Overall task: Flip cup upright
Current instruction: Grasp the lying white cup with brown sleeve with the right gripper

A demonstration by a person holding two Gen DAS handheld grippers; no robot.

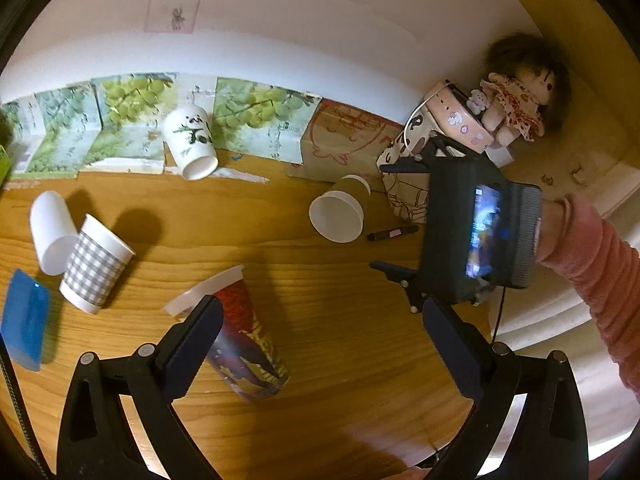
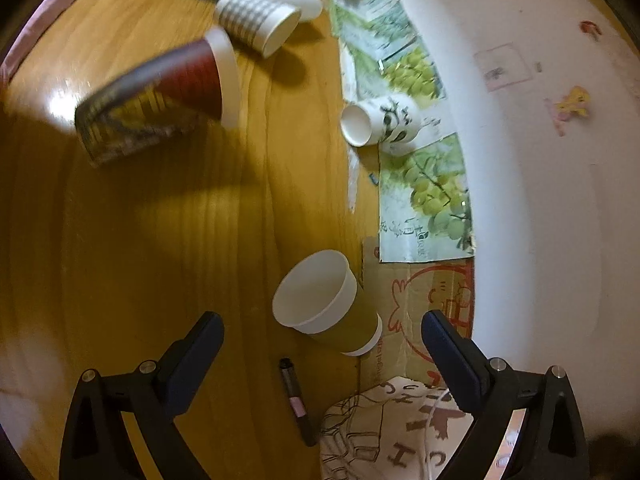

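Five cups lie tipped on my worktop [image 1: 340, 320]: the red cup [image 1: 244, 336] beside my wide left hand-held gripper [image 1: 320, 336], the olive cup [image 2: 328, 308] between my right hand-held gripper's [image 2: 322, 340] spread fingers.

The wooden table [image 2: 168, 240] looks smooth and shiny. The cups, like the checked cup [image 1: 96, 266], look like paper.

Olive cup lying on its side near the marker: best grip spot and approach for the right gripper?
Grip the olive cup across its mid-body, below the white rim band. It lies on its side, mouth toward the table's open side. Bring the right gripper from above, open fingers straddling the wall.
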